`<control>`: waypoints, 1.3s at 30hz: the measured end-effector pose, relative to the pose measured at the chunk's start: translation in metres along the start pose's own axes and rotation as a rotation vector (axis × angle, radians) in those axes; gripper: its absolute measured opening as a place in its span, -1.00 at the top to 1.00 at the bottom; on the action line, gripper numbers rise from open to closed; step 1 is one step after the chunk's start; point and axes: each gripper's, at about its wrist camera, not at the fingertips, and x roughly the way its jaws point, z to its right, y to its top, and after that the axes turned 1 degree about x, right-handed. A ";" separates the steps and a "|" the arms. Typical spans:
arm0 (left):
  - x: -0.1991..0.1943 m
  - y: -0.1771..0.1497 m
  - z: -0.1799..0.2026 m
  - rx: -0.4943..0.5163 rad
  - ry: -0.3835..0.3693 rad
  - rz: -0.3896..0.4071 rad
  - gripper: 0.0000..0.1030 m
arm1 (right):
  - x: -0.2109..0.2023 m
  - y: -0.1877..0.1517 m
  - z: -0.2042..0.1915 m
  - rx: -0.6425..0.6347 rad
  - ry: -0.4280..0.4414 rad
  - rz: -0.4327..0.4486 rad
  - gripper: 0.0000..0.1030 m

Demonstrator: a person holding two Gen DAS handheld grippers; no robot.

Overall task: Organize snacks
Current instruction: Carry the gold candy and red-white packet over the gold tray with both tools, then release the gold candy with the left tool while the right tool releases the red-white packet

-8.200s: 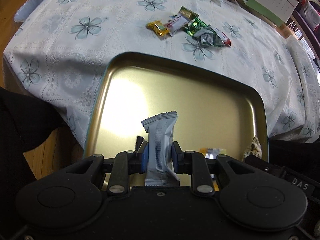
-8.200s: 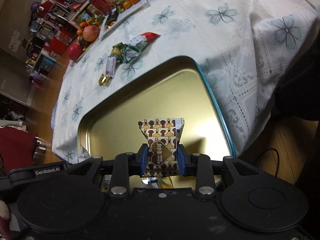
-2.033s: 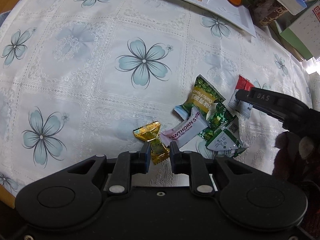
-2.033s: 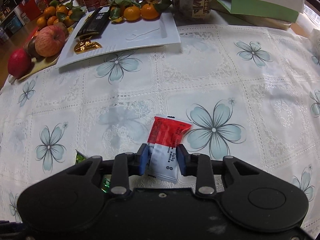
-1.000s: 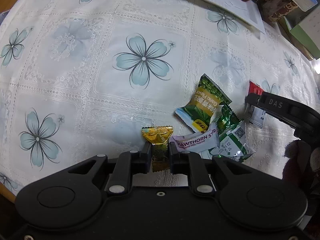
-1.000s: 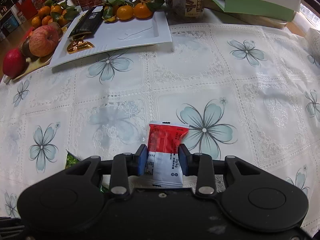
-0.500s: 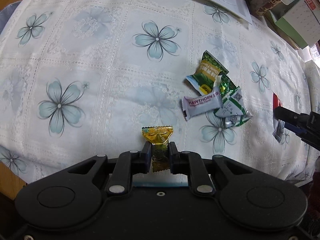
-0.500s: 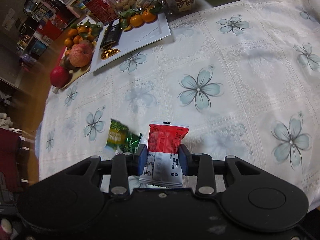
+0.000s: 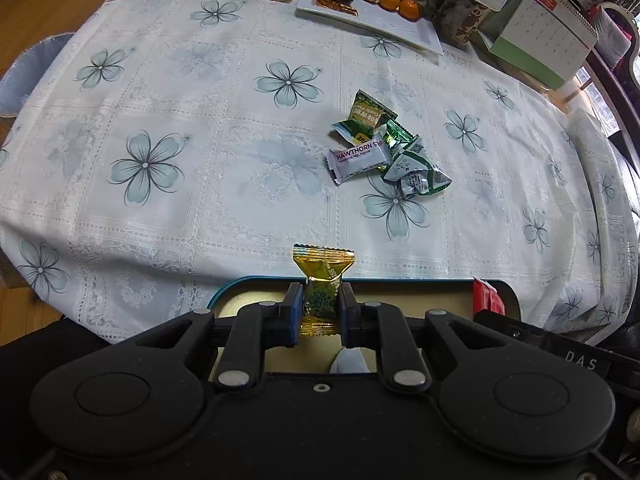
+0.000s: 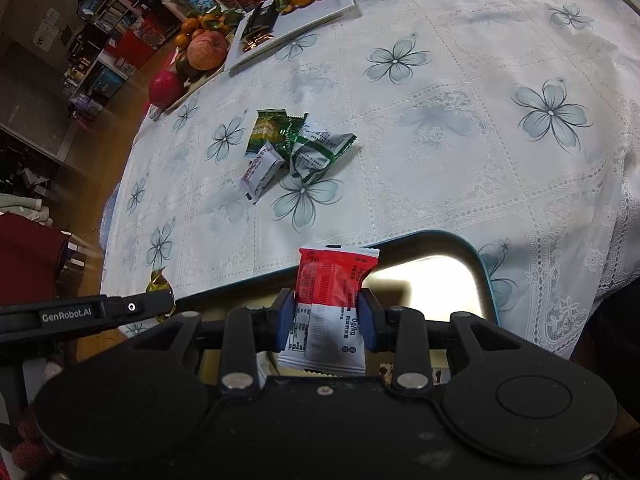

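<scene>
The left claw pinches a gold candy upright; the right claw grips a red-and-white packet. Both hang over the tray's far rim, apparently for dropping in. Remaining snacks lie at one o'clock on the desk.

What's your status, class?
Left gripper shut on gold candy. Right gripper shut on red-white packet. Both over tray. Nothing blocking.

Dim indoor light, glare on tray, fisheye-bent edges, sharp focus
</scene>
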 end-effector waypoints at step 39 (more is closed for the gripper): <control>0.014 -0.036 0.005 0.060 0.108 -0.142 0.48 | -0.016 -0.047 -0.001 0.051 -0.044 -0.033 0.37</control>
